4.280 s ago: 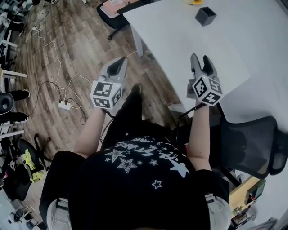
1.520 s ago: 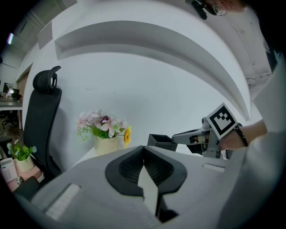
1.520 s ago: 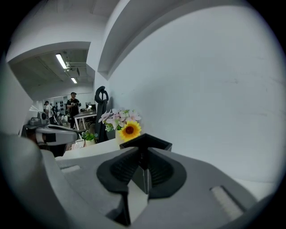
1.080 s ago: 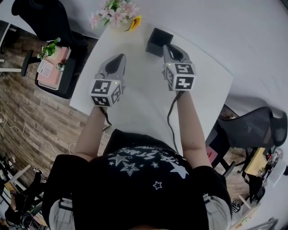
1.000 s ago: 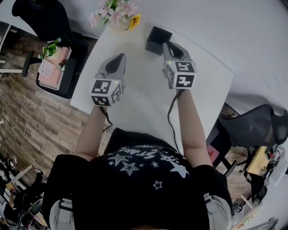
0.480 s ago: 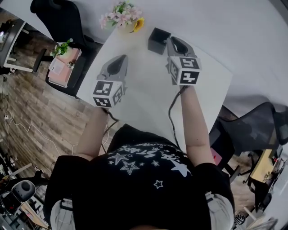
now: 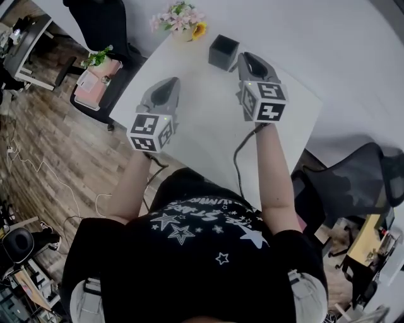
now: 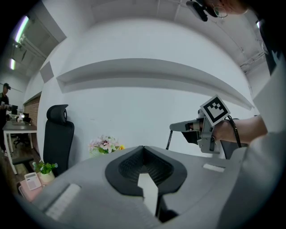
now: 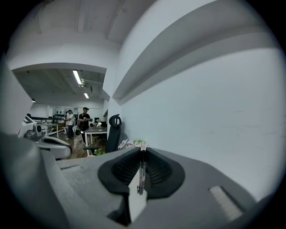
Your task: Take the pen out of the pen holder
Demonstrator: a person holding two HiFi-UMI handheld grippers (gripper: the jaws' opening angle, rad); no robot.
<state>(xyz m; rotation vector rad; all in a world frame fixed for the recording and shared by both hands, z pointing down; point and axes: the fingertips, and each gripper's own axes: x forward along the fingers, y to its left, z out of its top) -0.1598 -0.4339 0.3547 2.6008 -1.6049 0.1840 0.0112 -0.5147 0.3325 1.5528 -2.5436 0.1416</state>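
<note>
Since a second ago the right gripper (image 7: 245, 57) has lifted off the mouth of the black square pen holder (image 7: 223, 52). It now sits just beside the holder, on its right in the head view. The left gripper (image 7: 169, 83) has risen along with it.

I see the right jaws pinching the pen (image 9: 141, 172), which stands upright between the pads. In the left gripper view the pen hangs straight down from those jaw tips. Its lower end is hidden behind the left gripper's own body, so I cannot tell whether it has cleared the holder.

The left jaws are pressed together with nothing between them, above the white table (image 7: 202, 126) and apart from the holder. A small bunch of pink and yellow flowers (image 7: 180, 17) stands at the table's far corner, near the holder.

For writing, each gripper's cube (image 7: 150, 131) carries black-and-white square markers. The person's black shirt (image 7: 202, 233) has white stars and a line of white lettering too warped for me to read.
</note>
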